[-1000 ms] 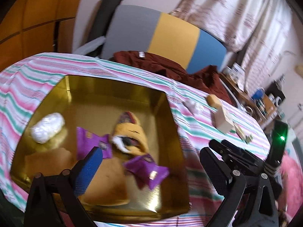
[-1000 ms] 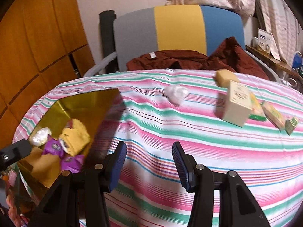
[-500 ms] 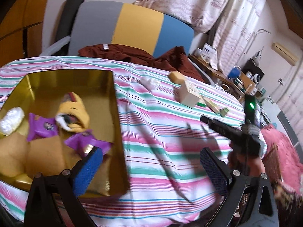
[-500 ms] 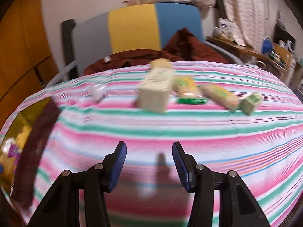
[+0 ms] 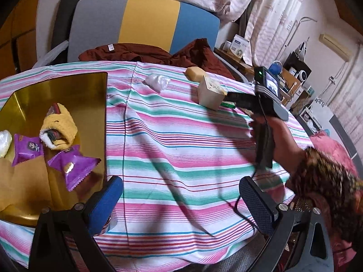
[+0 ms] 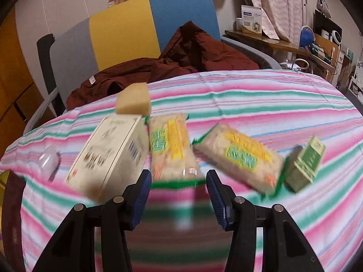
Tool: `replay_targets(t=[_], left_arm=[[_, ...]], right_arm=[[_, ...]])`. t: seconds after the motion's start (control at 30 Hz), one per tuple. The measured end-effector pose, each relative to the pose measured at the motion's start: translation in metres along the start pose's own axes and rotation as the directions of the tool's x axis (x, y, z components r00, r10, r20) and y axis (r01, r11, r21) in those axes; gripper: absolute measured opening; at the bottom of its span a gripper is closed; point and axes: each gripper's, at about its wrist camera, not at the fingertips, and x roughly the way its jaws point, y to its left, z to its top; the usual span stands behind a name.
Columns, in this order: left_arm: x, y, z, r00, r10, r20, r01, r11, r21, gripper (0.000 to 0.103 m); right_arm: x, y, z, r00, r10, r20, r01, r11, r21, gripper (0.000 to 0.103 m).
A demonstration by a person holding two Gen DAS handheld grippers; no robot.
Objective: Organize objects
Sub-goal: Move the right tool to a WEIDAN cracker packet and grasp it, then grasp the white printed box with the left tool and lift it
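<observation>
A gold tray at the table's left holds two purple packets, a yellow rolled cloth and a white bundle. My left gripper is open and empty above the striped cloth, right of the tray. My right gripper is open and empty, just short of a yellow-green snack packet. Beside it lie a cream box, a tan sponge, a second snack packet and a small green box. The right gripper also shows in the left wrist view, next to the cream box.
A white crumpled wrapper lies on the striped tablecloth. A dark red garment lies on a grey, yellow and blue chair behind the table. Cluttered shelves stand at the right.
My right gripper has moved right and forward, from near the tray up to the snack packets. My left gripper has drawn back and swung right, off the tray.
</observation>
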Motion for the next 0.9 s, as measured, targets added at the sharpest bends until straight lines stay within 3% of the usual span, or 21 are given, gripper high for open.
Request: replay_targets(t=[0.13,0.27,0.33,0.5,0.9], left_arm=[[0.003,-0.001,-0.001,1.000,0.010,-0.020,-0.010,1.000,0.004,0.103],[0.008,-0.003,-0.002,0.999,0.018,-0.037,-0.017,1.000,0.003,0.103],[0.011,-0.004,-0.002,0.999,0.026,-0.044,-0.026,1.000,0.007,0.103],[0.019,-0.006,0.008,0.998,0.034,-0.061,-0.034,0.999,0.004,0.103],[0.083,-0.041,0.082,0.997,0.074,-0.031,-0.071,0.994,0.083,0.103]], right_arm=[[0.013,0.003,0.010,1.000,0.024,-0.002,-0.024,1.000,-0.019,0.051],[0.023,-0.002,0.013,0.998,0.068,-0.008,-0.068,0.997,0.032,0.050],[0.024,-0.004,0.011,0.998,0.068,-0.015,-0.068,0.997,0.044,0.044],[0.014,-0.002,0.004,0.998,0.051,-0.036,-0.051,0.999,0.000,0.043],[-0.028,-0.018,-0.042,0.999,0.030,-0.012,-0.030,1.000,0.000,0.043]])
